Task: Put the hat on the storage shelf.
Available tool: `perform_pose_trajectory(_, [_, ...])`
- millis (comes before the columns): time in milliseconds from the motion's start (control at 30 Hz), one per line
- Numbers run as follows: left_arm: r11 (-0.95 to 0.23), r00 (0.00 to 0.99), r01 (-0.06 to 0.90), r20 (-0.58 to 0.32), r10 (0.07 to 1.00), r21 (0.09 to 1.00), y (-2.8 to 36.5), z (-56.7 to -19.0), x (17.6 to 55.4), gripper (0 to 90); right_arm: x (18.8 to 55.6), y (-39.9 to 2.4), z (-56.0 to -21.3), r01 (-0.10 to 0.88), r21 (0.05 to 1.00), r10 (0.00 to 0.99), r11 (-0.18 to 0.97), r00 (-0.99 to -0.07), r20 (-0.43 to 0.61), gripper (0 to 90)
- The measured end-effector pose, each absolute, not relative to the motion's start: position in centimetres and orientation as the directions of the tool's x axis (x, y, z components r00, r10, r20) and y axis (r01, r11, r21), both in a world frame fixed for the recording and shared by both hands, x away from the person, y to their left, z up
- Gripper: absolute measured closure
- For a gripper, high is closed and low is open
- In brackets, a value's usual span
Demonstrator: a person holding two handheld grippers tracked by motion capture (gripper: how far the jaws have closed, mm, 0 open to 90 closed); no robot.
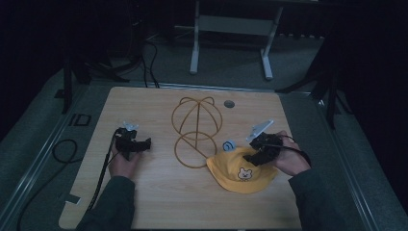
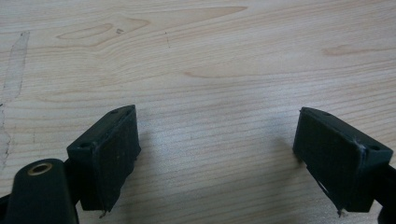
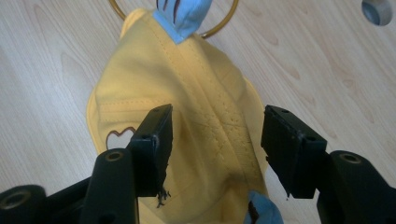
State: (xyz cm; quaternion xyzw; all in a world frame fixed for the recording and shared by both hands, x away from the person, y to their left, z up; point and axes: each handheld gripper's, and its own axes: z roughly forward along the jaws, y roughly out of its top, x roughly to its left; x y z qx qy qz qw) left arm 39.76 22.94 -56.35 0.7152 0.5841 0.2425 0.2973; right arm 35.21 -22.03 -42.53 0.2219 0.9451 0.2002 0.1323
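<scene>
A yellow child's cap (image 1: 239,169) with a bear face lies flat on the wooden table (image 1: 159,202), right of centre. It has small blue ear flaps (image 3: 183,16). A gold wire hat stand (image 1: 196,130) lies beside it, its ring touching the cap's far edge. My right gripper (image 1: 254,155) hovers over the cap (image 3: 196,107), jaws open on either side of its crown, nothing gripped. At the table's left my left gripper (image 1: 137,144) is held open over bare wood (image 2: 215,93), its black pads (image 2: 116,149) wide apart.
A round grey grommet (image 1: 229,103) sits in the table near its far edge. A black cable (image 1: 101,173) trails from the left gripper off the near left side. A white frame stand (image 1: 231,29) stands on the floor beyond the table.
</scene>
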Motion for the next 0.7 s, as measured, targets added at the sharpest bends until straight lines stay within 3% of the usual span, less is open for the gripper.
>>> perform_pose_trajectory(200, [-0.142, 0.2, 0.691, 0.0, 0.98, 0.709, 22.94, -56.35, 39.76, 14.6, 35.8, -21.95, -42.92, 0.369, 0.393, 0.453, 0.842, -0.88, -0.143, 47.2])
perform_pose_trajectory(367, [-0.142, 0.201, 0.691, 0.0, 0.98, 0.709, 22.95, -56.35, 39.76, 14.6, 36.14, -21.73, -42.94, 0.346, 0.362, 0.419, 0.865, -0.896, -0.145, 61.9])
perform_pose_trajectory(500, [-0.142, 0.201, 0.691, 0.0, 0.98, 0.709, 22.95, -56.35, 39.76, 14.6, 35.83, -21.48, -42.82, 0.285, 0.328, 0.362, 0.901, -0.909, -0.205, 76.7])
perform_pose_trajectory(700, [-0.141, 0.2, 0.691, 0.0, 0.98, 0.709, 22.94, -56.35, 39.76, 14.6, 35.31, -21.47, -42.43, 0.244, 0.322, 0.327, 0.915, -0.916, -0.235, 81.1])
